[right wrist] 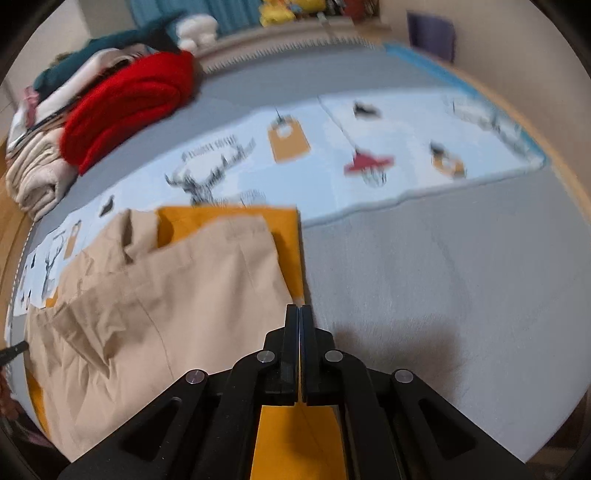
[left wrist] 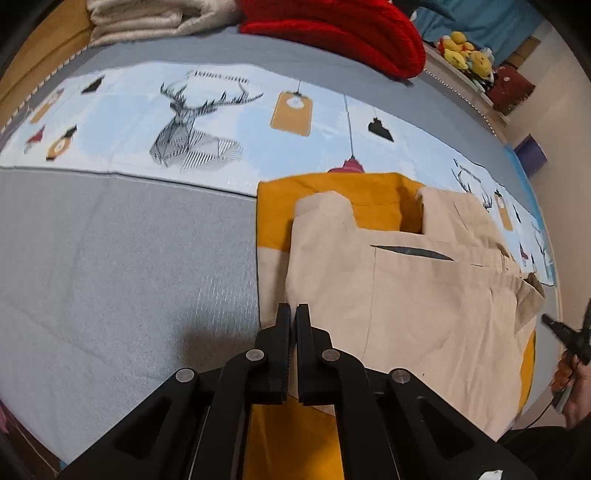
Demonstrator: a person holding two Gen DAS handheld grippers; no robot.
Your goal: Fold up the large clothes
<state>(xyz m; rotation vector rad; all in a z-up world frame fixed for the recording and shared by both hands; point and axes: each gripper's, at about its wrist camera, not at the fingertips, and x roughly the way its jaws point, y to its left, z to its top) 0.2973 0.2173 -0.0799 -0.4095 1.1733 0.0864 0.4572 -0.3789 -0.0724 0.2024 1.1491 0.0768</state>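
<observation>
Both tongs, left (left wrist: 293, 308) and right (right wrist: 299, 308), pinch the near edge of the beige-and-mustard garment (left wrist: 424, 295) lying on the grey bed (left wrist: 129, 258). Beyond: deer-print sheet (left wrist: 192, 122), then red blanket (left wrist: 340, 29).

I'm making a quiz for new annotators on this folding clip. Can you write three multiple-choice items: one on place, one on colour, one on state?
1. Where does the red knit lie?
A. at the bed's far edge
B. on the beige garment
C. on the floor

2. What colour is the cloth under the beige garment?
A. green
B. mustard yellow
C. black

3. How do the left gripper's jaws stand?
A. wide open
B. out of view
C. shut

Answers: 1 A, it sits beside the other folded laundry; 2 B, yellow cloth shows around the garment; 3 C, the jaws meet on fabric.
</observation>
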